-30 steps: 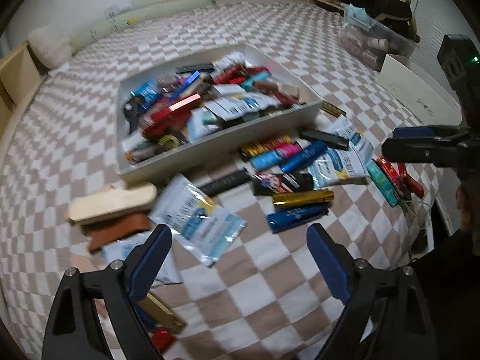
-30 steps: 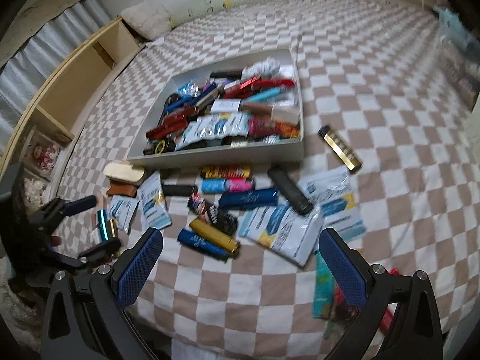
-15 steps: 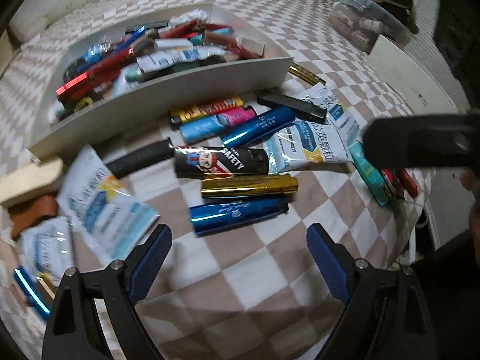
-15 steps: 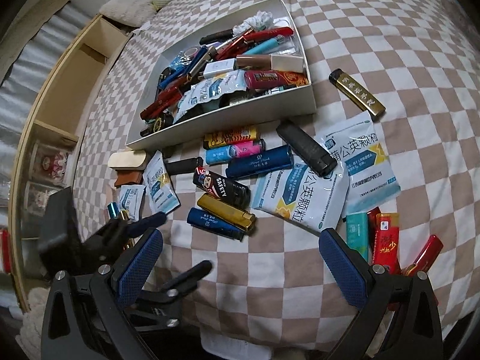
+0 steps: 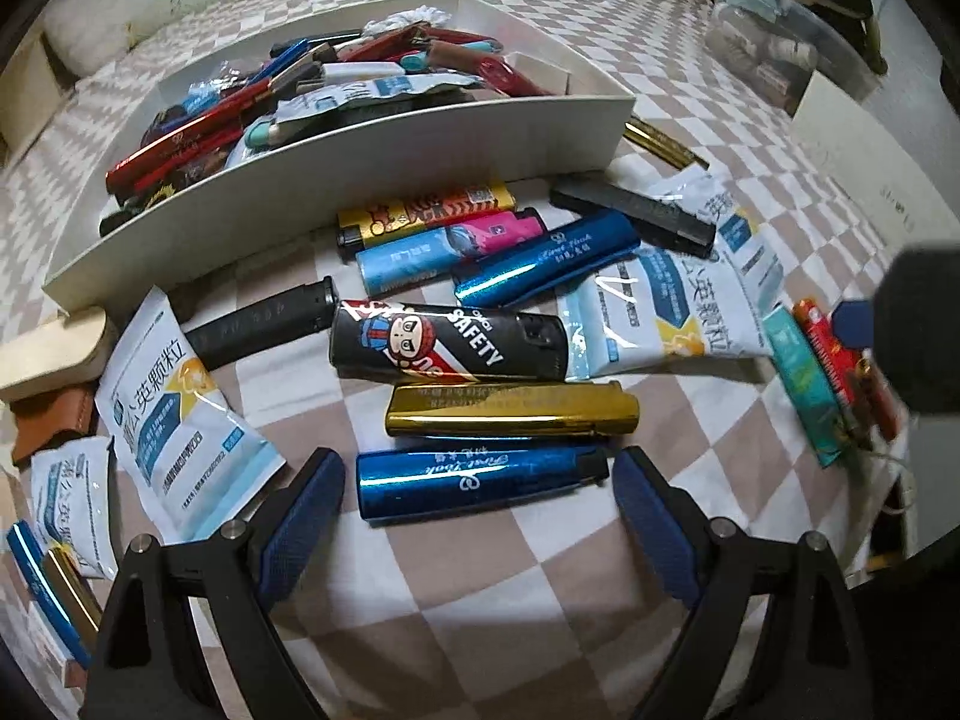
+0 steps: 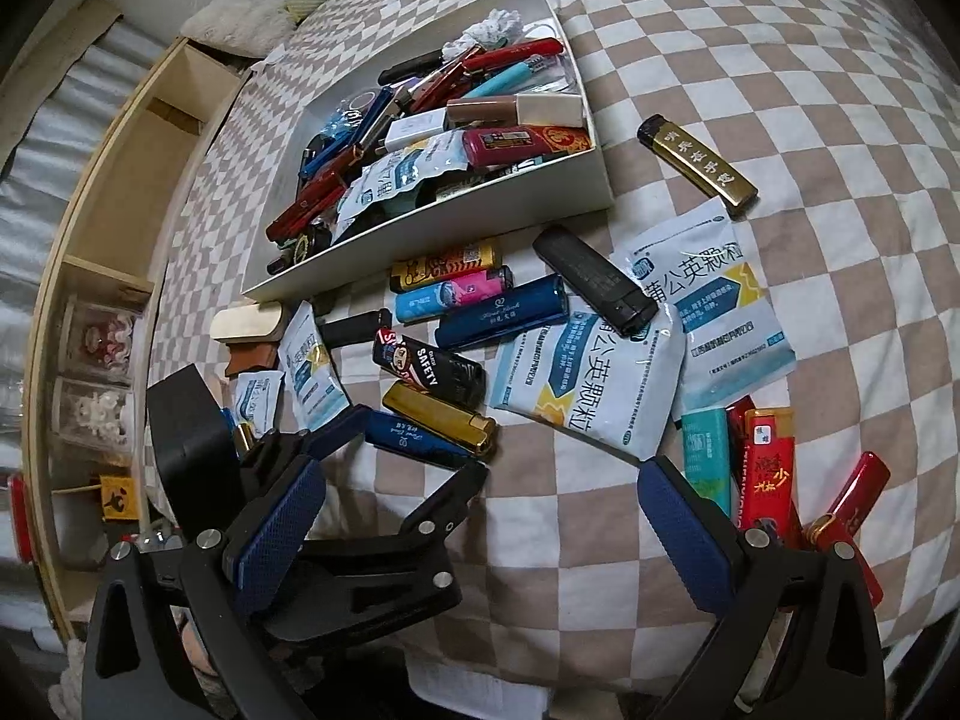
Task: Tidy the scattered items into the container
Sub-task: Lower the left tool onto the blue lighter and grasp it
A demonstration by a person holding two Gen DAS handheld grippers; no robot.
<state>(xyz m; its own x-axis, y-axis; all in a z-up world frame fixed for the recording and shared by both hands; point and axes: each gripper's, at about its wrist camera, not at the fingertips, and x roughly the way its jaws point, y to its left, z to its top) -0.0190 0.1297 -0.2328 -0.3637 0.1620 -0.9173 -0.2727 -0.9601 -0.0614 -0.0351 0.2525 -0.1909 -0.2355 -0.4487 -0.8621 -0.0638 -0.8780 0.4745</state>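
Lighters lie scattered on the checked cover (image 6: pixel 750 90), all in front of the white box (image 5: pixel 372 174) that you are filling. Nearest you is a blue lighter (image 5: pixel 480 480), lying crosswise between the pads of your left gripper (image 5: pixel 480 510); its jaws are spread and the pads stand just clear of each end, so nothing is clamped. Just beyond it, toward the box, sits a gold lighter (image 5: pixel 510 411), then a black lighter (image 5: pixel 450 342) marked SAFETY. Closer still to the box wall lie a second blue lighter (image 5: pixel 546 264), a pink-and-blue one (image 5: pixel 444 246) and a yellow one (image 5: pixel 426 213), the last almost at the wall. A dark lighter (image 5: pixel 258 324) lies left of the SAFETY one.

White sachets (image 6: pixel 588 372) lie right of that row, with a black case (image 6: pixel 594 282) resting on them. A gold bar lighter (image 6: pixel 696 165) lies off the box's right corner. The box itself is already heaped with lighters, pens and sachets.

Your right gripper (image 6: pixel 480 540) hangs over bare cover, well away from the box, jaws apart and empty. Red lighters (image 6: pixel 768 468) and a teal pack (image 6: pixel 705 456) lie just by its right finger.
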